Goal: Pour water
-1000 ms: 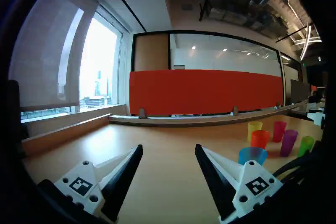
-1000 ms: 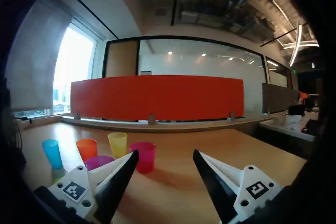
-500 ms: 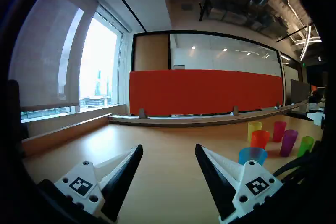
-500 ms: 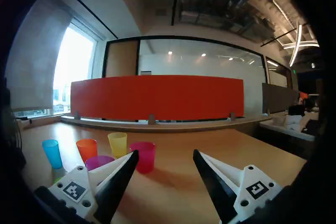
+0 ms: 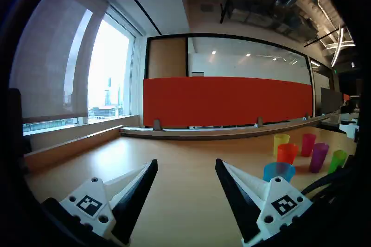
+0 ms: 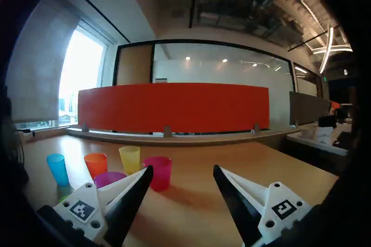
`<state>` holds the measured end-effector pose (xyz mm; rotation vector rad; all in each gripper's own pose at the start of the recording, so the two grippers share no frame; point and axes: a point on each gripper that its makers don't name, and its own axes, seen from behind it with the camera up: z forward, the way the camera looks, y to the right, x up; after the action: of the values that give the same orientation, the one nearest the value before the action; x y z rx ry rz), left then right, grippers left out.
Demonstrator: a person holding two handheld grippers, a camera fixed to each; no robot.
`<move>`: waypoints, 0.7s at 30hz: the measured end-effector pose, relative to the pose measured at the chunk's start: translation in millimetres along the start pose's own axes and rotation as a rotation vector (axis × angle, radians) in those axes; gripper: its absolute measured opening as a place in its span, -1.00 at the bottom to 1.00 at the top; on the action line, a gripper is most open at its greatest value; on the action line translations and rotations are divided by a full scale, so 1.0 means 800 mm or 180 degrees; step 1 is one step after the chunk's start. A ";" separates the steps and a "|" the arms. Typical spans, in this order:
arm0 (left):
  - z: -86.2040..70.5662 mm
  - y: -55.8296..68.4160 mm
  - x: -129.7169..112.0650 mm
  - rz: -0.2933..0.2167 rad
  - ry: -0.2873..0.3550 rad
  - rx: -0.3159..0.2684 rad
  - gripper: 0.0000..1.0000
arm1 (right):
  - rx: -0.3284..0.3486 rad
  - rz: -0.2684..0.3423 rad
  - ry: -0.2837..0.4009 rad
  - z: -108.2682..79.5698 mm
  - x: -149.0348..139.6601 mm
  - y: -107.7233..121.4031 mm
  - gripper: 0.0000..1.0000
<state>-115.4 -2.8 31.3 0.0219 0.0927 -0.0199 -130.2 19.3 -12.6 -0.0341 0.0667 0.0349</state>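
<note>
Nothing moved | left gripper (image 5: 186, 161) spread | right gripper (image 6: 182, 167) spread

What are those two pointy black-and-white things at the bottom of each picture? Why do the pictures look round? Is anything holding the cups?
Those pointy things are the two fingers of a grabbing tool. A person holds one tool in each hand. A small camera rides on each tool and looks out along its fingers, and its lens makes the picture round and bendy. One picture comes from the left hand-held gripper, the other from the right hand-held gripper. Both are open and hold nothing. On the wooden table stand a blue cup, an orange cup, a yellow cup, a pink cup and a purple cup. The left gripper view also shows a green cup. Behind the table are a red screen and a bright window.
</note>
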 end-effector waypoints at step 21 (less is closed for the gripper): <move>0.000 0.001 -0.003 -0.0001 0.0002 0.0000 0.84 | -0.0001 0.0000 0.0000 0.001 0.000 0.000 1.00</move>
<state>-117.8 -2.3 32.0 0.0219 0.0934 -0.0202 -129.8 19.1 -12.0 -0.0343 0.0666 0.0350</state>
